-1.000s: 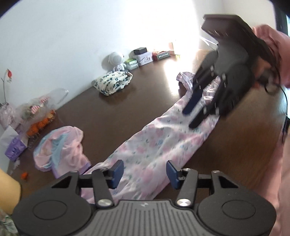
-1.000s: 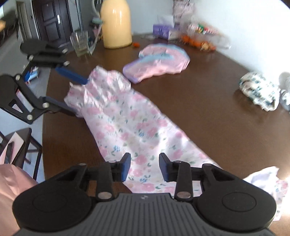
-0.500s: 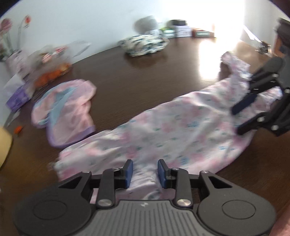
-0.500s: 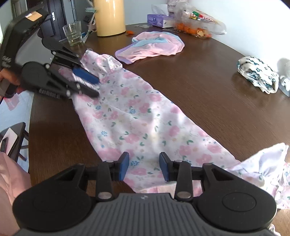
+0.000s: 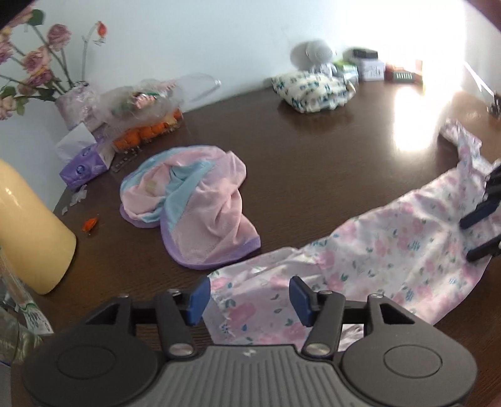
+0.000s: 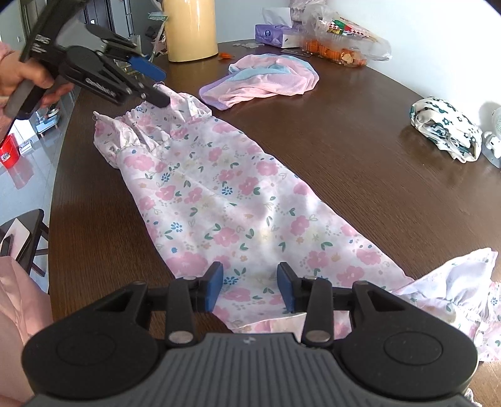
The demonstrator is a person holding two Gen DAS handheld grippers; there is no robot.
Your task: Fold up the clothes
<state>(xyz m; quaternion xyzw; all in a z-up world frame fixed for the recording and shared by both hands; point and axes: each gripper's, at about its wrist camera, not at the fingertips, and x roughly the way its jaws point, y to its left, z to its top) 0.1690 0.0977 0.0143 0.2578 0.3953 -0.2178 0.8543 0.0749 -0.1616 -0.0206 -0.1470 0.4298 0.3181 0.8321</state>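
Left gripper (image 5: 247, 296), jaws just spread, tilts down over the pink floral fabric garment's (image 6: 219, 200) ruffled end; right gripper (image 6: 250, 288), jaws apart, hovers above its opposite hem; bare brown wooden table (image 6: 360, 150) beside it.

A long dress (image 6: 219, 200) lay flat across the table (image 6: 360, 131), running along its near edge. The left gripper (image 6: 156, 84) was over one end of the dress, by the table's edge. The right gripper (image 6: 250, 289) was over the other end. Behind the dress, nearer the middle of the table, lay a bundled top (image 6: 263, 81). Behind that, along the far edge by the wall, stood a jug (image 6: 189, 28), a tissue box (image 6: 275, 33) and a bag of food (image 6: 341, 39). A folded cloth (image 6: 444, 128) lay alone near the far edge, well apart from the dress.
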